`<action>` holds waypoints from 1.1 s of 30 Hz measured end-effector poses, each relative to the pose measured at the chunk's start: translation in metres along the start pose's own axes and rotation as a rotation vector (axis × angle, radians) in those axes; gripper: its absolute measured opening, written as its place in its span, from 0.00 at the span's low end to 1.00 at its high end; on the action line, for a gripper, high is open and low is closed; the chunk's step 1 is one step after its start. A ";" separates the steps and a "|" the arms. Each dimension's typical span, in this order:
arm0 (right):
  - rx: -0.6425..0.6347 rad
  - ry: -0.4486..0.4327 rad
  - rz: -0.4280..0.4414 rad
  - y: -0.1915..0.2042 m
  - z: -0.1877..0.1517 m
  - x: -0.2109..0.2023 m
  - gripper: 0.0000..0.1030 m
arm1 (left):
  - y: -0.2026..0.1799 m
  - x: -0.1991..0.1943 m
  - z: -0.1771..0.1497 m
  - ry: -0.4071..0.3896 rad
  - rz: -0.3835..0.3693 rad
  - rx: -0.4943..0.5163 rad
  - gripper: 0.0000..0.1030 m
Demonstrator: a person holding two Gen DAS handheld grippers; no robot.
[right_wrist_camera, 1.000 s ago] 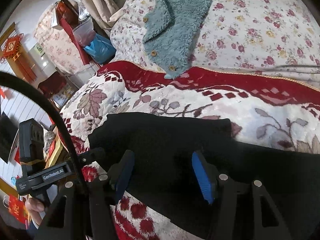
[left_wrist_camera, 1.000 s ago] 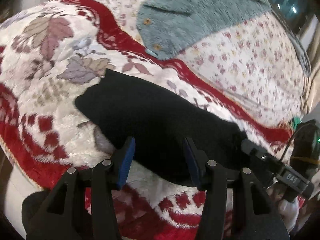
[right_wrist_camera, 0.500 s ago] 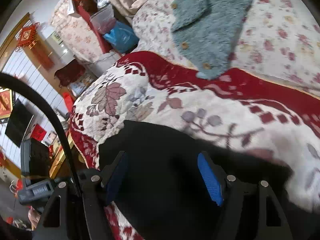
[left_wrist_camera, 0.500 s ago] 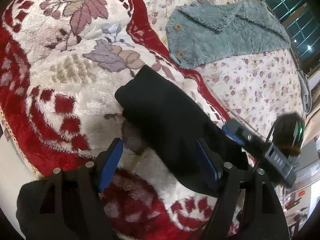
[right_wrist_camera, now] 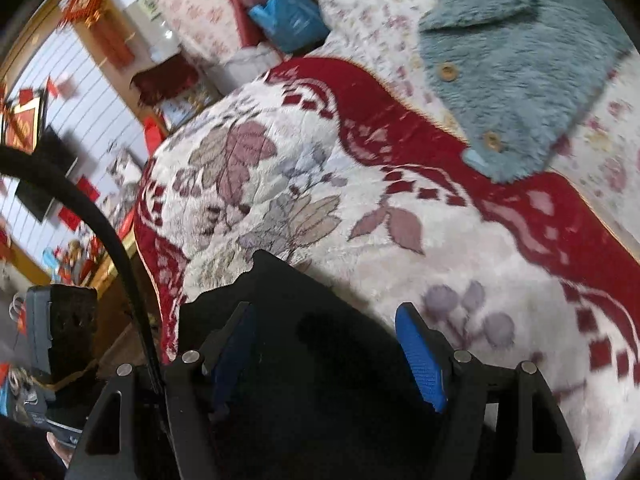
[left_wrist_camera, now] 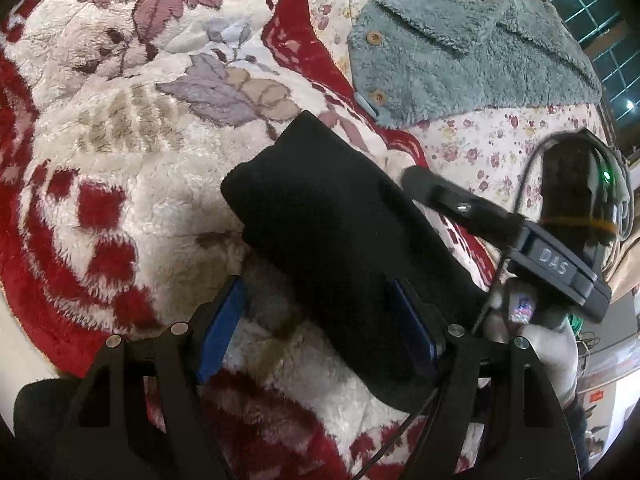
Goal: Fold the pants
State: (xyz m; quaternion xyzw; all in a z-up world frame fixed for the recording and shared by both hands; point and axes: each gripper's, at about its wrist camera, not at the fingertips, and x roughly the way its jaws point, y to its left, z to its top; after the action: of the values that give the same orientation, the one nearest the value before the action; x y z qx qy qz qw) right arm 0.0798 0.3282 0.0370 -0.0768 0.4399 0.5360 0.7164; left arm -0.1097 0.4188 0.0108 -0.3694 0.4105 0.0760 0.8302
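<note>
both tongs, left tongs [left_wrist_camera: 318,326] and right tongs [right_wrist_camera: 326,350], have just been opening and stand wide over the black pants [left_wrist_camera: 340,240], gripping nothing. the pants lie in a compact folded bundle on the plush blanket [left_wrist_camera: 120,128]; folding looks nearly done. beyond lies a teal cardigan [left_wrist_camera: 472,68].

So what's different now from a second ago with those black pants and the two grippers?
Both grippers opened wider: the left gripper and the right gripper now stand open, their blue pads clear of the black pants. The pants now lie as a narrower folded bundle, and the right gripper's view has swung along them toward their end. The patterned blanket and the blue-grey fleece jacket stayed where they were.
</note>
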 end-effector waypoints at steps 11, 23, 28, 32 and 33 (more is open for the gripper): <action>-0.147 0.240 0.090 0.007 0.029 0.063 0.61 | -0.001 0.008 0.003 -0.030 -0.009 0.007 0.72; -0.145 0.031 0.140 0.026 0.020 0.007 0.19 | -0.020 -0.007 0.004 -0.095 -0.092 0.134 0.20; -0.110 -0.077 0.176 0.029 0.014 -0.041 0.19 | -0.043 -0.029 0.000 -0.151 -0.120 0.221 0.20; -0.060 -0.158 0.193 0.024 0.002 -0.078 0.19 | -0.066 -0.043 -0.002 -0.166 -0.147 0.271 0.20; -0.051 -0.176 0.195 0.022 -0.002 -0.088 0.19 | -0.072 -0.046 -0.002 -0.165 -0.152 0.283 0.20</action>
State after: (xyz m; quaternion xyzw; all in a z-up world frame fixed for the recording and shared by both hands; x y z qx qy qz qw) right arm 0.0571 0.2749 0.1064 -0.0047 0.3668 0.6188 0.6946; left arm -0.1100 0.3743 0.0832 -0.2715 0.3185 -0.0157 0.9081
